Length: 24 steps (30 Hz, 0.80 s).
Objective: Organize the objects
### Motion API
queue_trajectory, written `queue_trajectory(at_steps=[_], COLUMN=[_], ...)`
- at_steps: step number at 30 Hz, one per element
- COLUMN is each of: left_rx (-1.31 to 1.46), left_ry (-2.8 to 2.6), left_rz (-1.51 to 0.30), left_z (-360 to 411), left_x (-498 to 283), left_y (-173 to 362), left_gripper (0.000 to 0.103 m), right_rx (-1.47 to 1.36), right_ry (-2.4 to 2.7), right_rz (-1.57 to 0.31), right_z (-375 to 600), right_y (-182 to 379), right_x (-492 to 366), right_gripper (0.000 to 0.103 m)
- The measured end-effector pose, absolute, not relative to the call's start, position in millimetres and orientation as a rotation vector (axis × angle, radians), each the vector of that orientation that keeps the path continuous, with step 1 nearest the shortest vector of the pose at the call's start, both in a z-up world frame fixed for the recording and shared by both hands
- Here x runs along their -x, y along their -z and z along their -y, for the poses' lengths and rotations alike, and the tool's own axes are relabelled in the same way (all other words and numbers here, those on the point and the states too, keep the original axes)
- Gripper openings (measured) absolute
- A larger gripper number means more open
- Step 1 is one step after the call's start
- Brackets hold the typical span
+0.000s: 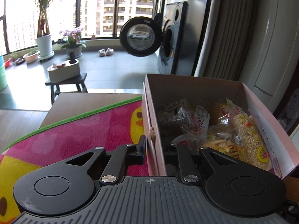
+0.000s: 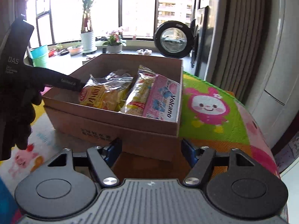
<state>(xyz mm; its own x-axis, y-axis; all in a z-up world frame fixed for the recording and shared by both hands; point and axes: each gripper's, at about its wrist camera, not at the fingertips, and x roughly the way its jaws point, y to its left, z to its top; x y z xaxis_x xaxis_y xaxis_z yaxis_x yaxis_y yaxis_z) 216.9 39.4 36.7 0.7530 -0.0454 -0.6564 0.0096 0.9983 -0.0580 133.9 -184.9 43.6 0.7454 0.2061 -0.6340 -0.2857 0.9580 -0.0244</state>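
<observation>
Left gripper [image 1: 155, 149] clamped astride cardboard box [image 2: 130, 128] left wall; gloved hand [image 2: 16, 115] at 9 o'clock. Right gripper [image 2: 150, 149] spread wide, straddling box's near wall. Snack packets [image 2: 104, 97] inside; mat [image 2: 214, 112] free at 3 o'clock.

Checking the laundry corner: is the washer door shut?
No. The washer door stands swung wide open, its round glass facing the room in the left wrist view.

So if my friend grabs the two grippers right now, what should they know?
Left gripper: straddling the cardboard box's left wall, one finger outside, one inside; whether it pinches, I can't tell.
Right gripper: open, empty, just in front of the box.
Snack packets and the pink Volcano pack are already in the box, on the cartoon play mat.
Left: nothing loose in view; maybe move the box.
</observation>
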Motion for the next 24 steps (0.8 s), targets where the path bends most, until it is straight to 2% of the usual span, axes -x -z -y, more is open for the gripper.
queue_trajectory(at_steps=[2, 5, 6, 9, 14, 17, 20, 24], left_rx=[0.008, -0.013, -0.010, -0.061, -0.133, -0.164, -0.077, -0.008], left_ry=[-0.041, -0.067, -0.067, -0.094, -0.075, -0.102, -0.028, -0.012], left_rz=[-0.780, -0.774, -0.769, -0.693, -0.528, -0.450, -0.489, -0.567], left_z=[-35.0, -33.9, -34.3, -30.6, -20.4, -13.6, -14.6, -10.7], left_x=[-230.9, -228.8, -226.0, -202.7, -133.2, -72.8, -17.5, 18.7], left_y=[-32.6, -32.6, -33.1, -45.3, -74.6, -84.4, -73.7, -39.1], left_gripper=[0.047, 0.049, 0.049, 0.051, 0.057, 0.053, 0.053, 0.053], right_rx=[0.092, 0.053, 0.028, -0.037, -0.071, -0.038, 0.031, 0.149], right_ry=[-0.227, -0.193, -0.183, -0.163, -0.162, -0.202, -0.223, -0.182], right_rz=[-0.692, -0.707, -0.717, -0.709, -0.681, -0.695, -0.704, -0.715], right_z=[191.1, 199.1, 202.3, 215.6, 217.7, 207.1, 191.8, 174.9], right_y=[-39.9, -33.9, -33.0, -38.7, -46.2, -42.9, -33.4, -26.2], right_x=[-143.5, -141.6, -138.8, -121.5, -72.8, -38.1, -14.4, -8.1], right_gripper=[0.075, 0.085, 0.091, 0.102, 0.103, 0.103, 0.103, 0.103])
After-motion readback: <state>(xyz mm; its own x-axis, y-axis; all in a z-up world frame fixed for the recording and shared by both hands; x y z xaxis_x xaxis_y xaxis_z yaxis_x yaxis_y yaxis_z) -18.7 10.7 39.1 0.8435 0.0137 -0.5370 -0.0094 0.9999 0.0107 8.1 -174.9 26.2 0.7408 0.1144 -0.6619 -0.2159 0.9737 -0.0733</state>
